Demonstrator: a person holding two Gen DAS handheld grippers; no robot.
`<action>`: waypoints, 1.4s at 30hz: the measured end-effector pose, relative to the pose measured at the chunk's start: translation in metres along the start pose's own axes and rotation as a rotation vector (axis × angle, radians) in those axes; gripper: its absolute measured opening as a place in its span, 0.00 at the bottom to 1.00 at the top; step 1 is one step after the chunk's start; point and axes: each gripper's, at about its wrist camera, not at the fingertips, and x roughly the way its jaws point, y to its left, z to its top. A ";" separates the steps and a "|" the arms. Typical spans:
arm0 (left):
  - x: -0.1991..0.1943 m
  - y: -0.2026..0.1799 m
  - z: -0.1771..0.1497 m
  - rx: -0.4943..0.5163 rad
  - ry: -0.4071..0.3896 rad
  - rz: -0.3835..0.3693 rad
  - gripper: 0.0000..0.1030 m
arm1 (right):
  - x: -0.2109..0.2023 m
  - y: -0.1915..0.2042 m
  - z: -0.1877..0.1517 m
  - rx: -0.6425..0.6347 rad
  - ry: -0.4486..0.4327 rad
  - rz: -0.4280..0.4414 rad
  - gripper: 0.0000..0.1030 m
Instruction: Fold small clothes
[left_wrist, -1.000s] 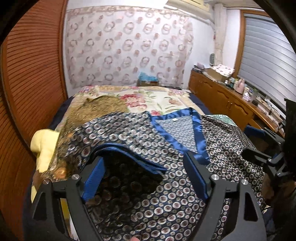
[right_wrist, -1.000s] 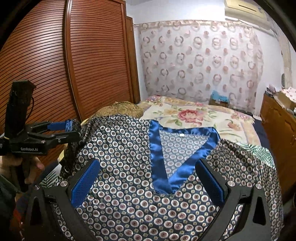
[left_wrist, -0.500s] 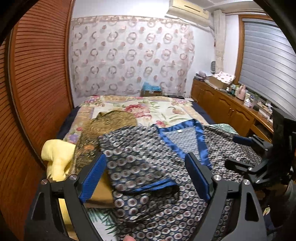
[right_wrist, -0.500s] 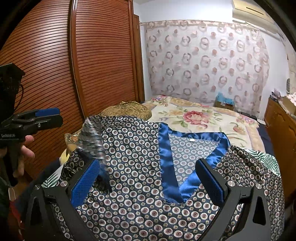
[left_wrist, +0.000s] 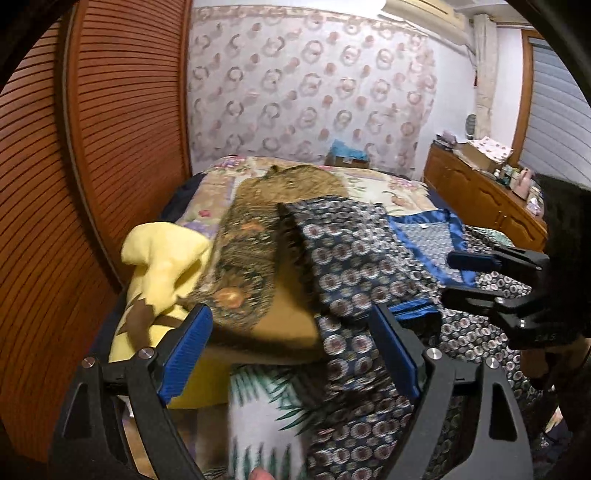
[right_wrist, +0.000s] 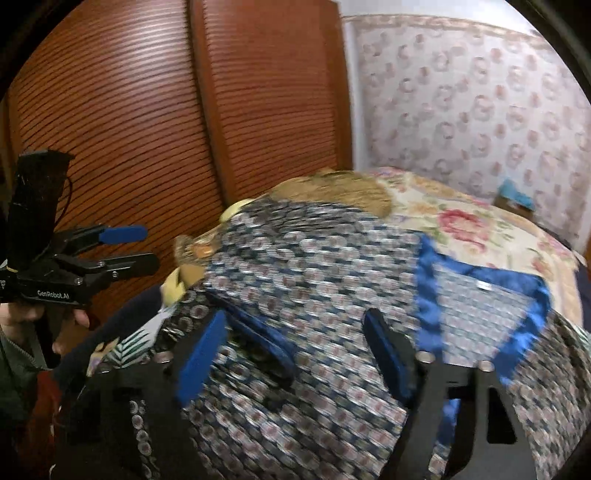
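Observation:
A dark blue top with a ring print (left_wrist: 351, 258) (right_wrist: 314, 280) lies spread on the bed, its blue satin V-neck (right_wrist: 480, 288) to the right. One sleeve is folded inward over the body, and its blue cuff (right_wrist: 258, 339) lies across the front. My left gripper (left_wrist: 291, 347) hangs open and empty at the garment's left edge; it also shows in the right wrist view (right_wrist: 144, 249), off to the left. My right gripper (right_wrist: 291, 350) hovers over the folded cuff. Its jaws are closing with the cuff below and between them, and the pads do not press on it.
A yellow cloth (left_wrist: 166, 258) and a brown patterned cloth (left_wrist: 251, 251) lie left of the top. The floral bedspread (right_wrist: 461, 221) stretches beyond it. Louvred wooden wardrobe doors (left_wrist: 92, 166) stand close on the left, and wooden cabinets (left_wrist: 480, 199) line the right wall.
The left gripper has drawn back to the left, off the top, leaving the sleeve folded over the body. The right gripper has swung left over the cuff and its jaws have narrowed.

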 end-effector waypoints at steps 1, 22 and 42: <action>-0.001 0.003 -0.001 -0.003 -0.002 0.008 0.84 | 0.009 0.005 0.005 -0.014 0.003 0.029 0.57; 0.005 0.017 -0.010 -0.017 0.011 0.027 0.84 | 0.071 -0.030 0.042 -0.034 -0.007 0.019 0.06; 0.008 -0.044 0.028 0.061 -0.043 0.053 0.84 | -0.026 -0.082 0.008 0.137 -0.055 -0.160 0.58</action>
